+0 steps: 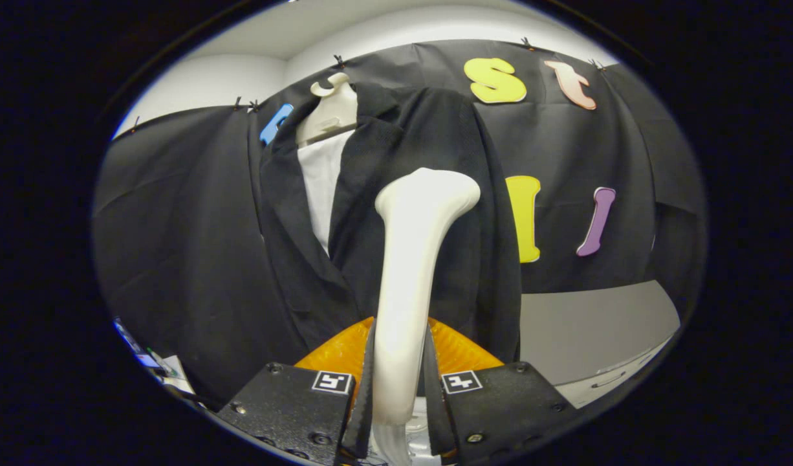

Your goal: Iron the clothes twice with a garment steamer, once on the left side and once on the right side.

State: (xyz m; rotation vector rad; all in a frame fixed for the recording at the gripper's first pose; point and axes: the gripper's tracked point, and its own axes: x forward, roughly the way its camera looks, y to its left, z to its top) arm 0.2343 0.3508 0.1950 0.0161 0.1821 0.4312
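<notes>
Between the two fingers of the gripper point(400, 382) a smooth white plastic garment steamer point(412, 272) is standing upright, both fingers pressing against its handle from either side. Its flared head is rising well beyond the fingertips and is sitting over the right front panel of a dark woven jacket point(429, 162); I cannot tell whether the head is touching the cloth. That jacket is hanging open on a pale dressmaker's bust point(335, 107), with a white shirt point(322, 175) showing in the gap between the lapels. Behind the steamer's handle, just ahead of the fingers, a translucent orange ribbed piece point(458, 349) is fanning out to both sides. Past the jacket's right edge a grey cabinet top point(590, 323) is lying clear, leaving open room on that side. Black booth cloth is hanging behind everything.
</notes>
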